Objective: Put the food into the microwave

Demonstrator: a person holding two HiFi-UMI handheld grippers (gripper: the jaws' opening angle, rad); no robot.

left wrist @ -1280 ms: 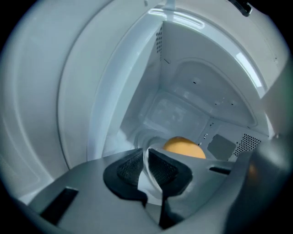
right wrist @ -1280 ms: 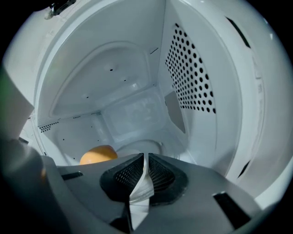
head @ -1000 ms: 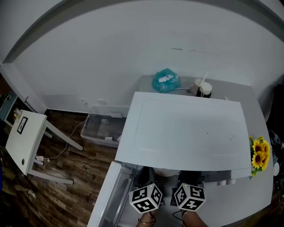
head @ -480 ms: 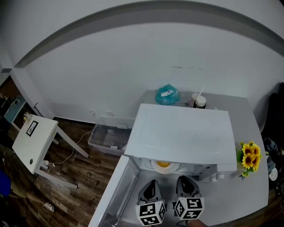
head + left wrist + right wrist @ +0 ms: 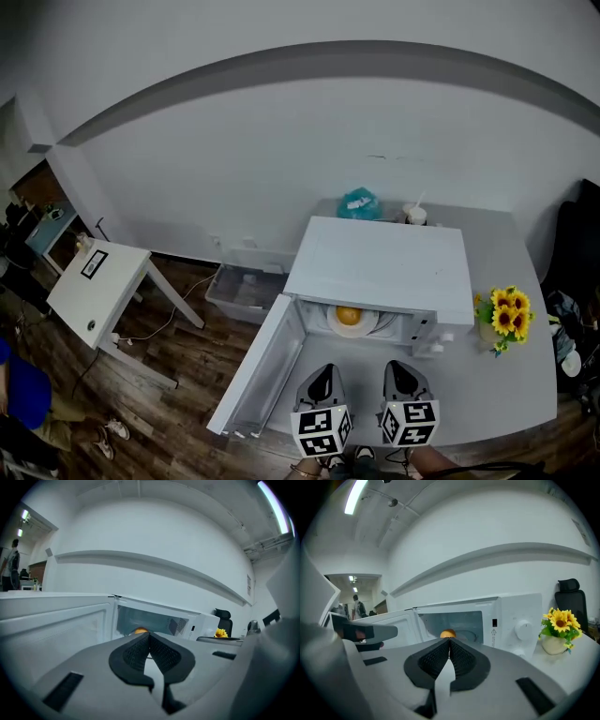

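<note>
The food (image 5: 348, 316) sat on its plate (image 5: 371, 325) inside the microwave (image 5: 384, 262), so placing looked done; the door (image 5: 261, 370) stood open, not yet shut. Left tool (image 5: 321, 373) and right tool (image 5: 400, 367) were pressed together, empty.

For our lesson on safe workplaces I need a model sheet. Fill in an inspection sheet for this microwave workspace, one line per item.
Surface: grey table, carrying the microwave.
Job's things: microwave with its door swung wide open; orange food on a plate inside.
Clutter: sunflowers right of the microwave; teal bag and cup behind it.
Grippers: left hand-held gripper and right hand-held gripper both shut and empty, side by side in front of the opening.
Cables: a thin cable on the floor by the small table.
Surroundings: wood floor, clear bin, black chair.
</note>
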